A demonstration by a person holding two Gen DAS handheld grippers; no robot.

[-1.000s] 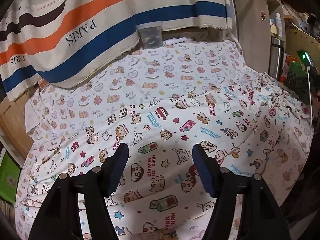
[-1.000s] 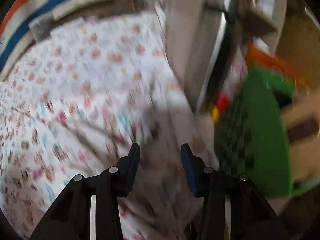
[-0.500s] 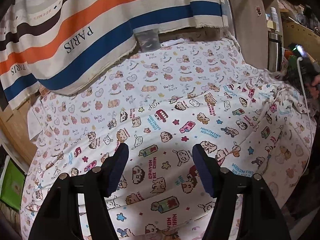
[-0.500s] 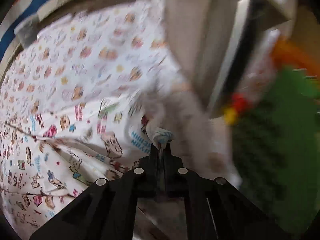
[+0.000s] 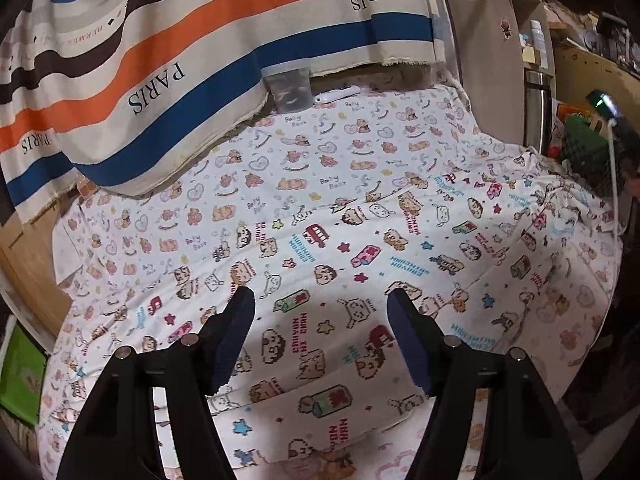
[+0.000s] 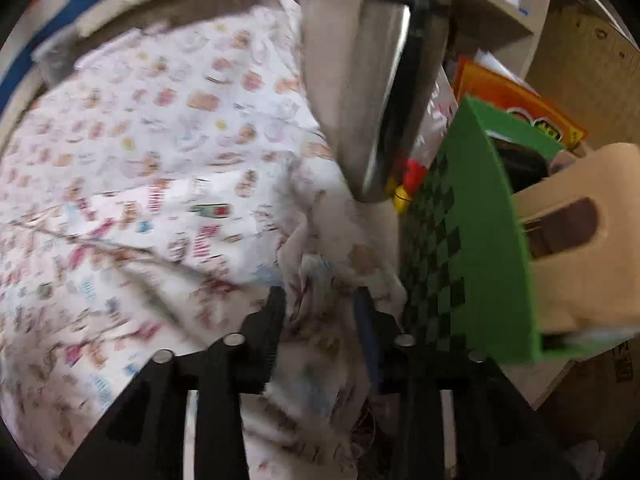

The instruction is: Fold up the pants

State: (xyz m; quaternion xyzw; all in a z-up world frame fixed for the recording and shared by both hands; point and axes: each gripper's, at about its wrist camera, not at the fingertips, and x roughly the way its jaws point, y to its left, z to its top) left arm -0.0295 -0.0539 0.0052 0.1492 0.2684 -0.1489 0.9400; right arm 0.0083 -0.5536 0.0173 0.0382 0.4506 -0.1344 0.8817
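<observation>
While my left gripper (image 5: 320, 300) hovers spread above the pants (image 5: 360, 248), nothing sits between its jaws.

My right gripper (image 6: 320, 296) has just been opening; its jaws stand apart around a bunched edge of the pants (image 6: 316, 272), beside a green basket (image 6: 480, 240). I cannot tell whether the pads touch the cloth.
</observation>
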